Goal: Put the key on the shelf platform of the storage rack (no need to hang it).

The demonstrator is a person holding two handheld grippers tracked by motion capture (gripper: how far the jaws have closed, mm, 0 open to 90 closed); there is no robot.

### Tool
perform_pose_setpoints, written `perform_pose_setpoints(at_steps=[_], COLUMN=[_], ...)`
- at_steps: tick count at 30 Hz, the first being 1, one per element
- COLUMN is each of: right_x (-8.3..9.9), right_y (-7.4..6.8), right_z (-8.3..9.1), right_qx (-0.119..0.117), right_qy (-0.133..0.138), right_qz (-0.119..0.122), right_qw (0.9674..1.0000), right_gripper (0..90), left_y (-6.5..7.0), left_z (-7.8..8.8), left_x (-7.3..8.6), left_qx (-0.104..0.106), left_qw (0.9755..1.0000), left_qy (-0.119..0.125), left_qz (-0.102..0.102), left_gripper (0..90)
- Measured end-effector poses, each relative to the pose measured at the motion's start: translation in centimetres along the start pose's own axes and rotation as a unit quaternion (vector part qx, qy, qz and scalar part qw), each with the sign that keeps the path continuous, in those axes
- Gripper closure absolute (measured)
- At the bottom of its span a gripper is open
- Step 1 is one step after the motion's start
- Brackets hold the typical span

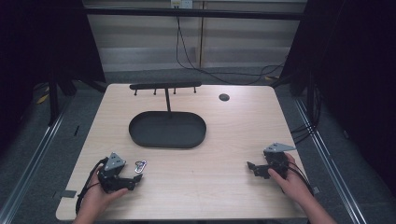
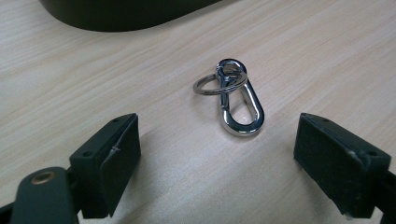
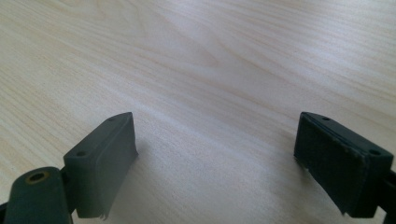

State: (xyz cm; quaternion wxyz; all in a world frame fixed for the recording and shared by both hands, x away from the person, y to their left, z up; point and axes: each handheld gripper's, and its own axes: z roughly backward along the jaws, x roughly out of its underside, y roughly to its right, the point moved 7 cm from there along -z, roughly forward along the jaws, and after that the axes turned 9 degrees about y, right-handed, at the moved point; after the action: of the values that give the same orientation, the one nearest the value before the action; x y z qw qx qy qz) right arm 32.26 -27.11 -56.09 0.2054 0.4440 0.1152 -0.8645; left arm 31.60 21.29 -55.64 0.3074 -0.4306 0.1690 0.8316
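From above, the black oval tray [image 1: 167, 129] sits mid-table [image 1: 224, 154] with a hook stand [image 1: 166, 87] rising at its far edge. My left gripper [image 1: 133, 179] rests near the table's front edge, below the tray's left end, and a silver clip [image 1: 140, 165] lies just beside its tip, between it and the tray. My right gripper [image 1: 254, 169] sits well apart from the tray, toward the table's right side.

In the left gripper view, my jaws are spread wide, empty; the clip [image 2: 239, 103] with its small ring [image 2: 208, 86] lies flat ahead of them, the tray [image 2: 121, 14] beyond.

In the right gripper view, my jaws are spread wide over bare wood [image 3: 210, 70], gripping nothing.
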Motion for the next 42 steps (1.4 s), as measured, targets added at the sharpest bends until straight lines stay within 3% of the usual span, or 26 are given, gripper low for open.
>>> perform_pose_setpoints(at_steps=[6,11,12,13,14,16,19,24,37,42], right_x=[0.0,0.0,0.0,0.0,0.0,0.0,0.0,0.0,0.0,0.0], right_y=[0.0,0.0,0.0,0.0,0.0,0.0,0.0,0.0,0.0,0.0], right_z=[0.0,0.0,0.0,0.0,0.0,0.0,0.0,0.0,0.0,0.0], right_qx=[0.000,-0.001,0.000,0.000,-0.001,0.000,0.000,0.000,0.000,0.000], right_qy=[0.000,0.001,0.000,0.000,0.001,0.000,0.001,0.000,0.000,0.000], right_qz=[-0.001,0.000,-0.001,-0.001,0.001,-0.001,0.000,-0.001,-0.002,-0.001], right_qw=[1.0000,1.0000,1.0000,1.0000,1.0000,1.0000,1.0000,1.0000,1.0000,1.0000], right_gripper=[12.5,12.5,12.5,12.5,12.5,12.5,12.5,12.5,12.5,12.5], left_y=[0.1,0.4,0.5,0.5,0.5,0.4,0.5,0.8,1.5,2.0], left_z=[0.1,0.4,0.6,0.6,0.7,1.0,1.0,1.4,1.9,1.6], left_x=[0.0,-0.3,-0.4,-0.4,-0.6,-0.8,-1.0,-1.8,-3.9,-4.3], left_qx=[-0.001,0.012,0.015,0.015,0.027,0.023,0.027,0.030,0.028,0.032], left_qw=[1.0000,0.9993,0.9984,0.9984,0.9970,0.9966,0.9964,0.9942,0.9929,0.9898], left_qy=[-0.001,-0.037,-0.054,-0.054,-0.072,-0.079,-0.079,-0.101,-0.107,-0.130], left_qz=[0.002,-0.001,0.001,0.001,0.006,0.009,0.013,0.021,0.043,0.050], left_gripper=[15.2,20.5,21.6,22.7,24.1,26.9,27.2,30.1,35.2,37.4])
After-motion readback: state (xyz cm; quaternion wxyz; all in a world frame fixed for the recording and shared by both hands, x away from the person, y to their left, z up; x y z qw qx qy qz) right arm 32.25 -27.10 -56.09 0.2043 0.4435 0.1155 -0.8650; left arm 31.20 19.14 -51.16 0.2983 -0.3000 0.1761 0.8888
